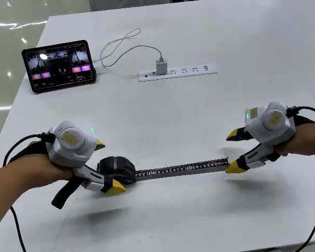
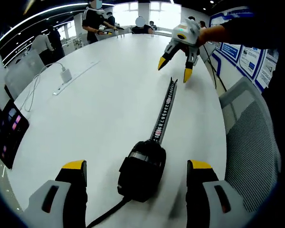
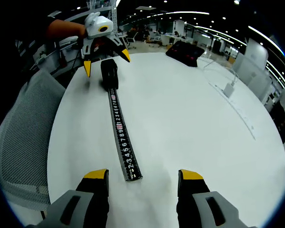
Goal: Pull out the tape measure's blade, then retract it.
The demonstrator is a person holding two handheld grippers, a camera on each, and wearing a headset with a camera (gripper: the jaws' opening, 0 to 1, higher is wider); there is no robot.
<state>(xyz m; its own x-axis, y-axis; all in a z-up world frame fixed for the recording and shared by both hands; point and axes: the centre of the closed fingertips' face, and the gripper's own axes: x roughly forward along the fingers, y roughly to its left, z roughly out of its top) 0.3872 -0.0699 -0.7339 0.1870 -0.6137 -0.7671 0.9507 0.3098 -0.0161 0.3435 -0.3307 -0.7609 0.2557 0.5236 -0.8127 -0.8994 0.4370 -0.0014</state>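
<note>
Close to the near edge of the table (image 1: 199, 105), a smooth, glossy white top, the tape measure (image 1: 117, 169) lies flat. Its case is a rounded black block towards the near-left corner. The blade (image 1: 181, 169), a thin, dark, flat strip with pale numbers, runs out of it to the right along the near edge.

Your left hand (image 1: 34, 170) holds the left gripper (image 1: 108, 166) low over the table, pointing right. Its yellow-tipped jaws are spread wide on either side of the case. In the left gripper view the case sits between them with clear gaps on both sides, so nothing is gripped.

Your right hand (image 1: 304, 140) brings the right gripper (image 1: 233, 152) in from the right edge, pointing left towards the other one. Its jaws are also released and wide apart. The squared tip of the blade rests on the table between them, nearer one jaw, and touches neither. A black cord (image 1: 13, 152) trails from the left gripper off the near edge.

A grey mesh chair back (image 3: 23, 147) stands just off the near side of the table, beside the blade.

Farther back, past the middle of the table, a long white power strip (image 1: 186, 71) lies with a boxy white charger (image 1: 161, 67) plugged into it. A thin white cable (image 1: 121, 47) loops from there to a tablet (image 1: 59, 65) in a black case near the far-left corner, with its screen lit. None of these lies near the blade.
</note>
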